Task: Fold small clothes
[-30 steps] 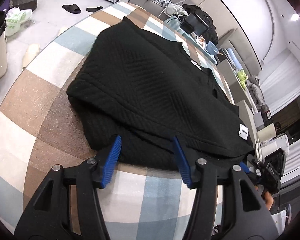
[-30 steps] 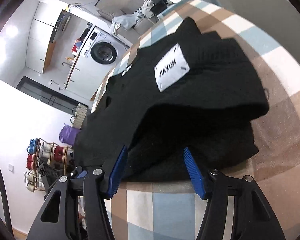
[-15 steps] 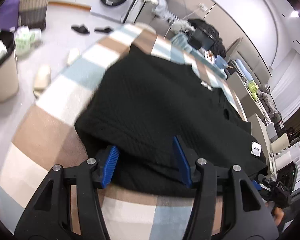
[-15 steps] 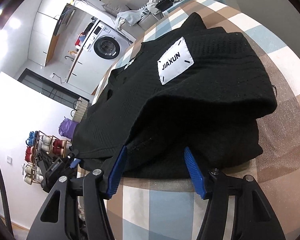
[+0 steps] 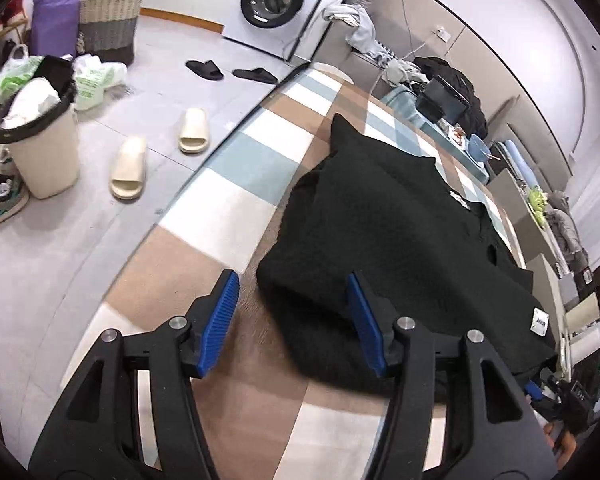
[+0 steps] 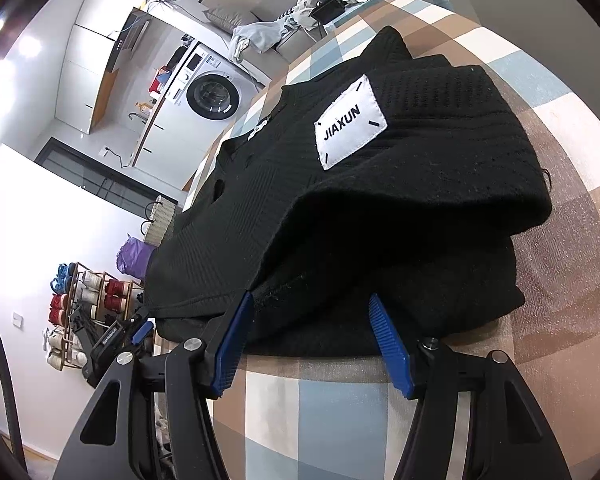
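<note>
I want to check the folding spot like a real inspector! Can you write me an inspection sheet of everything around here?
Surface: checked tablecloth in brown, blue and white.
Job's things: black knit garment, folded over itself, white JIAXUN patch on top.
Clutter: bowl and dark bag at the table's far end.
Grippers: left gripper open around the garment's near corner; right gripper open at its near edge.
Cables: wires trailing by the washing machine.
Surroundings: slippers, bin, shoe rack.
</note>
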{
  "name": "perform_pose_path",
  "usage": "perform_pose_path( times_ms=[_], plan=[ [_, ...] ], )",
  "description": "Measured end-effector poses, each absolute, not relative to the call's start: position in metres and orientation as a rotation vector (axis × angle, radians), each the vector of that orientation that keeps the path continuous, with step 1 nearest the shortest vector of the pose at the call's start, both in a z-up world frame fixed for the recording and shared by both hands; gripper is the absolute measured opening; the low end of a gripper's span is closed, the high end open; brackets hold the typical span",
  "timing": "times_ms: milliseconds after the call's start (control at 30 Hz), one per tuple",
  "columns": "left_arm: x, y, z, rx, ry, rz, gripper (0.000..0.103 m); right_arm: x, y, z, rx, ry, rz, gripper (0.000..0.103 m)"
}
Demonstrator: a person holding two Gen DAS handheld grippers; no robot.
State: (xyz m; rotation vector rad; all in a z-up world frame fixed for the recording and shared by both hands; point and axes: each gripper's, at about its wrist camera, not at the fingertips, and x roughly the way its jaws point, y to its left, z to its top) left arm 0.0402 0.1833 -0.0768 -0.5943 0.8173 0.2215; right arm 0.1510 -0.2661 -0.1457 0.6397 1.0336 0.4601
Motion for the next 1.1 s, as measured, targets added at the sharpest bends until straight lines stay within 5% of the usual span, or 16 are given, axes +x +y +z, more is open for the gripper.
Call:
perform_pose_path(
  times_ms=[267,567,600,700,767,1100],
  plan=[
    [0.055,0.142,-0.045,-0.489,0.697,-0.046,0.051,0.150,-0.266,-0.147,0.635,1.034,0.457,0.063],
    [0.069,0.168,-0.079,-0.636,0.813,0.080,0.051,0.147,-0.272,-0.142,0.637,1.011,0.428,0.063],
    [0.070,0.170,-0.081,-0.652,0.811,0.088,0.049,0.146,-0.276,-0.141,0.653,0.991,0.410,0.063],
    [0.073,0.175,-0.086,-0.701,0.781,0.108,0.020,0.144,-0.286,-0.140,0.695,0.963,0.392,0.063],
    [0.077,0.177,-0.087,-0.713,0.768,0.112,0.012,0.144,-0.287,-0.140,0.719,0.956,0.387,0.063],
    [0.075,0.183,-0.053,-0.717,0.669,0.084,0.008,0.165,-0.244,-0.149,0.755,1.018,0.515,0.067]
  ],
)
